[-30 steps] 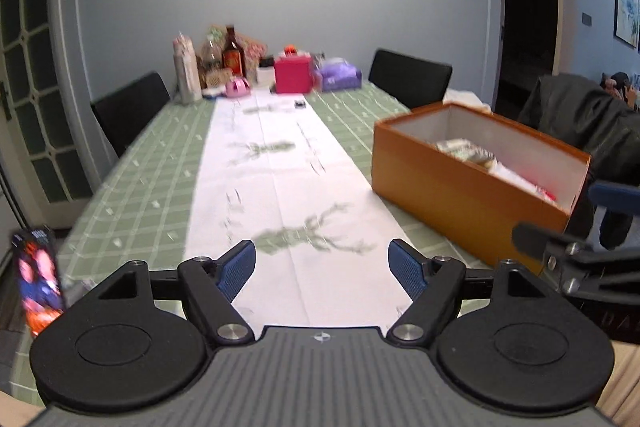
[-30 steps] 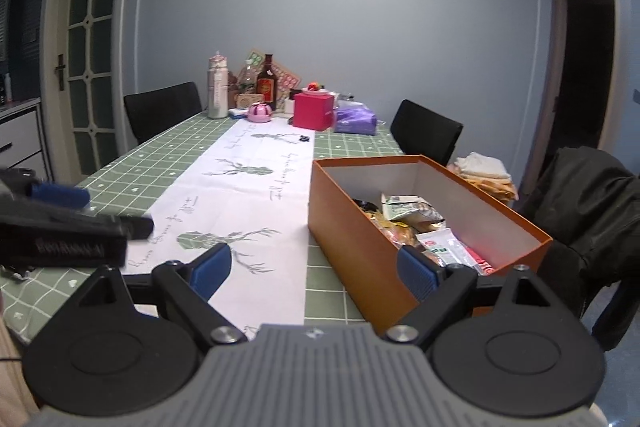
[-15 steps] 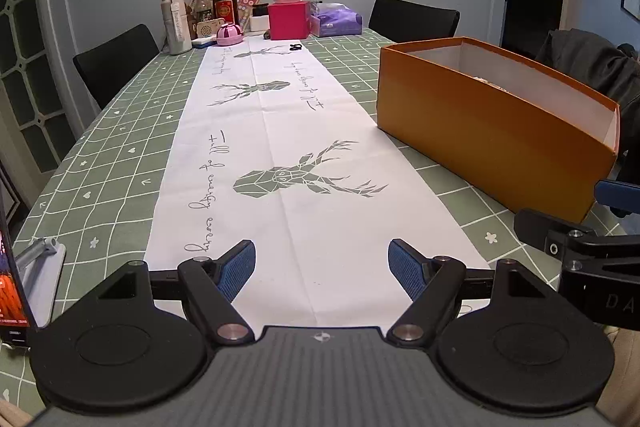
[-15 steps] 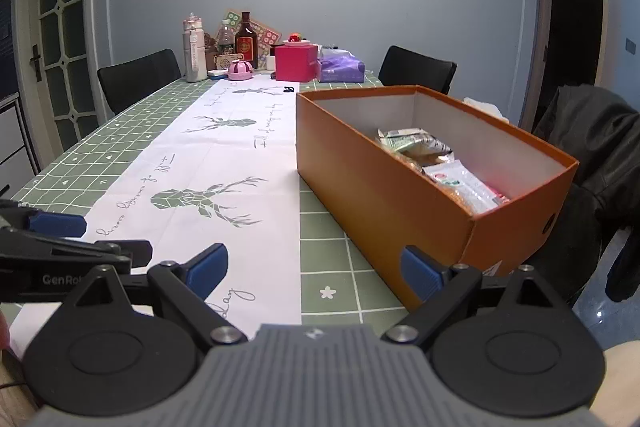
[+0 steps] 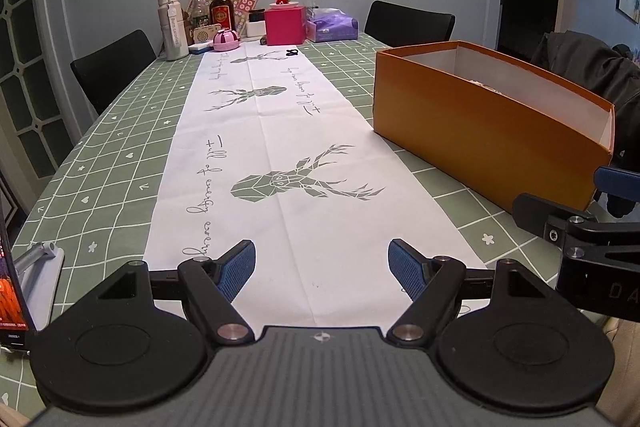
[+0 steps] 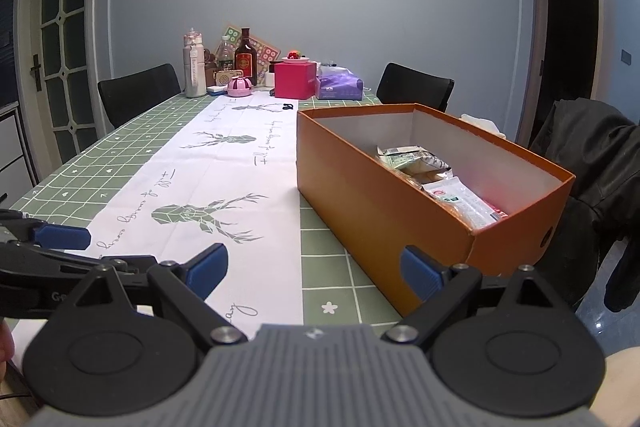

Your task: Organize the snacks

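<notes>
Grippers dropped lower toward table level near orange box (image 6: 384, 203), left gripper (image 5: 322, 263) and right gripper (image 6: 314, 267) both wide open, empty; snack packets (image 6: 440, 179) inside box untouched, sorting not started.

Orange box (image 6: 372, 195), green checked tablecloth (image 5: 116, 147), white runner (image 5: 280, 147) with grey deer, pink box (image 5: 285, 25), possibly purple tissue pack (image 5: 332, 29)

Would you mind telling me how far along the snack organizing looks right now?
Done: nothing visibly; the snack packets lie loosely piled in the orange box. In hand: nothing, since the left gripper and right gripper are open and empty. Left: apparently all the sorting.
</notes>
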A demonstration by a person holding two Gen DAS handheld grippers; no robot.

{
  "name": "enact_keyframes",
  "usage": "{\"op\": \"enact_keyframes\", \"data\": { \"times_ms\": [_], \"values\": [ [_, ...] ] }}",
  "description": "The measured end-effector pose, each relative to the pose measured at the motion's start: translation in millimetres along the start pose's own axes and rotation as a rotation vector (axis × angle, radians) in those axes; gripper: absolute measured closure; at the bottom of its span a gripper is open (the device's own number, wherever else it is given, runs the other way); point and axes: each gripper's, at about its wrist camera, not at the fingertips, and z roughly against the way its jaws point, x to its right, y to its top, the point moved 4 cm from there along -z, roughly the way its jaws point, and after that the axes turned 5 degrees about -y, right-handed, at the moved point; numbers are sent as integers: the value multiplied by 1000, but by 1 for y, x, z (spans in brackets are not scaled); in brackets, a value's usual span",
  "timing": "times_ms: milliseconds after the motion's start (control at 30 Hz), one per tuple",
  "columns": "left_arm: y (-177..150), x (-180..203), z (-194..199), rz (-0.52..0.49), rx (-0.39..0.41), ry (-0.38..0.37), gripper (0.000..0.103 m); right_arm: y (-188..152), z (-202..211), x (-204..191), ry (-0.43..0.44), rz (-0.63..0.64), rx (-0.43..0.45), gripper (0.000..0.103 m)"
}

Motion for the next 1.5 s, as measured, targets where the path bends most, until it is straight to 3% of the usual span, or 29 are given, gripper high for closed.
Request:
{"op": "enact_keyframes", "data": {
  "times_ms": [1500],
  "values": [
    [-2, -2, -3, -5, -19, 9, 14, -4, -8, -4, 18, 24, -28, 9]
  ]
}}
